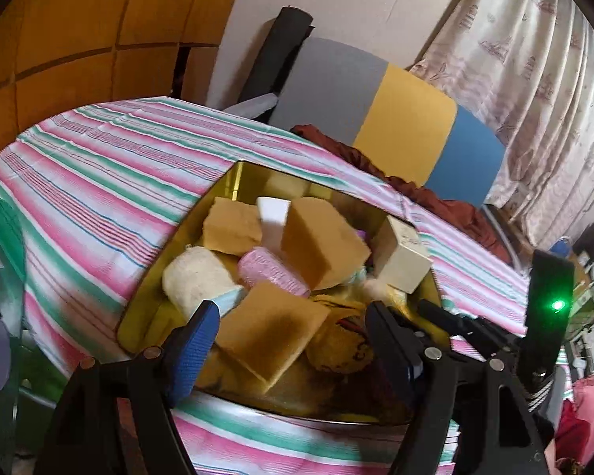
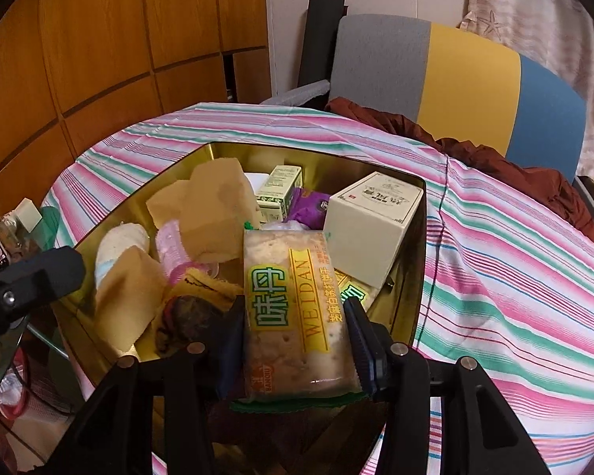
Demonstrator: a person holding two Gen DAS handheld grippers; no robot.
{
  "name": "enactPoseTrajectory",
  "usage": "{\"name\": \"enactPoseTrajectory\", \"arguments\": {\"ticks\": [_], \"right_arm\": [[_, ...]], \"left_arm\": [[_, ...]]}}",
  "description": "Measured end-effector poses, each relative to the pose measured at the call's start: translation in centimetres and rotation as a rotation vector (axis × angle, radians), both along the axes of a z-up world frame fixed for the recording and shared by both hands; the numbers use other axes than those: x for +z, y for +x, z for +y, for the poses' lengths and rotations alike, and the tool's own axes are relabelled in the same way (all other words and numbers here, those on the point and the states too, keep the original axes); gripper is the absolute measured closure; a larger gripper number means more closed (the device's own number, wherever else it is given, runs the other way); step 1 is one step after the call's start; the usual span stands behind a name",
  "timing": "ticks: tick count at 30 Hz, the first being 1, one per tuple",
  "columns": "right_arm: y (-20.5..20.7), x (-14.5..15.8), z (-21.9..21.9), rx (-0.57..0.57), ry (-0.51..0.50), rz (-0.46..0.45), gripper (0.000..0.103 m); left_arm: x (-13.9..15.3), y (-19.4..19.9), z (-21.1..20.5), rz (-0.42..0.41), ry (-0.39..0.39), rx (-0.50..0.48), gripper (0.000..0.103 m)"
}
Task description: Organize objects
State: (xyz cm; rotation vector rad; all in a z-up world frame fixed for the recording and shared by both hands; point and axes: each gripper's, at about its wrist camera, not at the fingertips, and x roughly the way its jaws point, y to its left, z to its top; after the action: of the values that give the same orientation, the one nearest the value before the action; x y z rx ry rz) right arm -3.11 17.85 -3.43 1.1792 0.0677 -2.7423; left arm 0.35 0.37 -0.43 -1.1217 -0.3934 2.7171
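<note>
tablecloth point(image 1: 99, 166): pink, green and white stripes, spread out under and ahead of the claw
chair point(image 2: 447, 75): grey, yellow and blue back, past the table, ahead and a bit right
dark red cloth point(image 2: 495, 158): bunched on the chair
curtain point(image 1: 534, 59): pale, patterned, far right
wood panels point(image 2: 99, 39): orange-brown, far left

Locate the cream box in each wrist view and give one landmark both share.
Left wrist: cream box at the gold tin's right wall, right of centre.
Right wrist: cream box at the tin's far right corner, above the cracker pack.
Shared landmark: grey-yellow-blue chair back.
</note>
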Motion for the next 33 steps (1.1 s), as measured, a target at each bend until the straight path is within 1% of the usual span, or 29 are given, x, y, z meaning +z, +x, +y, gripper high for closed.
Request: {"name": "enactPoseTrajectory", "arguments": {"ticks": [2,4,6,10,13,15,17,21,25,27,29,31,33], "right_arm": [[0.0,0.1,-0.2,0.000,0.014,0.007,0.053],[0.1,0.2,-0.4,0.005,0.026,0.010,0.049],[0.3,0.4,-0.5,0.004,0.031,0.014,0.043],[1.0,1.1,-0.5,-0.014,0.007,0.015,0.035],[1.7,1.8,-0.5,-0.035,-0.023,0.012,0.023],[2.6,2.5,-0.6,-0.053,-0.040,0.022,0.007],[3.5,3.3,-0.7,-0.084,-0.047,0.034,0.000],[4.8,4.5,-0.7,-0.161,-0.042,0.040,0.000],[5.3,5.3,-0.4,-0.237,-0.031,0.023,0.000],[5.4,5.6,-0.3,-0.273,-0.015,0.006,0.000],[5.7,5.9,-0.2,-0.300,-0.006,-0.004,0.000],[6.0,6.2,-0.3,-0.329,0.019,-0.001,0.000],[6.3,6.6,-0.6,-0.352,0.056,0.013,0.000]], "left_arm": [[0.0,0.1,-0.3,0.002,-0.010,0.018,0.026],[0.0,0.0,-0.5,-0.017,-0.015,0.033,0.026],[0.0,0.0,-0.6,-0.028,-0.024,0.048,0.026],[0.5,0.2,-0.8,-0.024,-0.085,0.079,0.026],[1.0,0.6,-0.8,-0.024,-0.137,0.094,0.026],[1.2,0.7,-0.9,-0.035,-0.149,0.100,0.026],[1.6,0.8,-1.2,-0.040,-0.155,0.120,0.026],[2.2,1.3,-1.5,-0.039,-0.178,0.149,0.026],[2.9,1.8,-1.5,-0.008,-0.253,0.159,0.026],[3.4,2.1,-1.3,-0.001,-0.281,0.143,0.026],[3.5,2.0,-1.0,-0.019,-0.296,0.107,0.026],[3.6,2.0,-1.0,-0.039,-0.294,0.085,0.026],[3.6,2.1,-1.1,-0.048,-0.291,0.088,0.026]]}}
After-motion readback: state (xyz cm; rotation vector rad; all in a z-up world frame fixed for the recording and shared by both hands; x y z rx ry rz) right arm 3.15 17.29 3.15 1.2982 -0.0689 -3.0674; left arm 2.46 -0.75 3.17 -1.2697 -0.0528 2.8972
